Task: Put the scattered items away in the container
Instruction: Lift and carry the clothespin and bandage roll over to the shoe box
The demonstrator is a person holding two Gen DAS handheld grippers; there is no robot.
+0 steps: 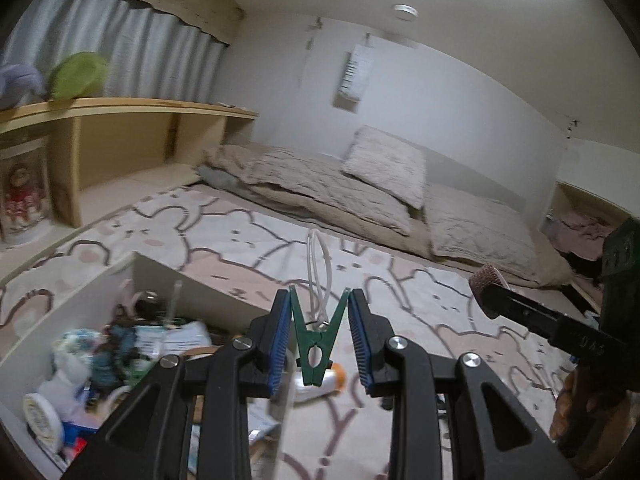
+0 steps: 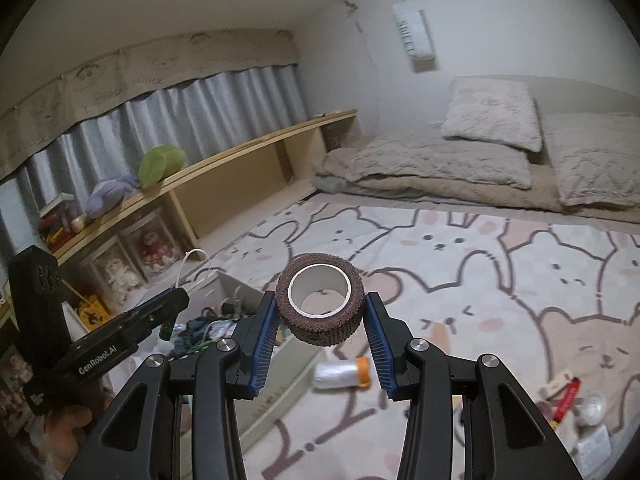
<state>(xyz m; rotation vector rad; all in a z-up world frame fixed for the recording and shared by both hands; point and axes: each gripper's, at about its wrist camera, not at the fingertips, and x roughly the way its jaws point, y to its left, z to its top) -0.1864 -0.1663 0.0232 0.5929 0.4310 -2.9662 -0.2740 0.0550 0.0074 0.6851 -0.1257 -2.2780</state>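
The left gripper (image 1: 319,312) had its blue pads pressed on the two spread handles of a green clothespin (image 1: 316,344), narrowly parted, with a white looped cord (image 1: 318,276) hanging out of the peg's spring end. The right gripper (image 2: 320,318) was clamped on a brown roll of tape (image 2: 320,304) with a white core, held at its sides between the pads, the hole facing the camera. From the right wrist view the black body of the left tool read "GenRobot.AI" in white – the only brand I could make out. A hanging card (image 2: 414,34) on the far wall carried letters that looked like "SWEET", though blurred.

The white box (image 1: 80,300) sat on the bunny-print rug (image 1: 400,292), below and to the left of the left gripper, already crowded with small things whose labels were too smeared to read. Its near wall stood just beside the clothespin's lower end in the picture. A small white bottle with an orange cap (image 2: 344,374) lay on its side on the rug just outside the box. Further right, near the rug's edge, lay a red tube (image 2: 568,398) and a round clear lid (image 2: 590,408) – well apart from the box.

The middle of the rug was open up to the beige bedding (image 2: 440,164); a low wooden shelf (image 2: 240,148) ran along the curtain side.
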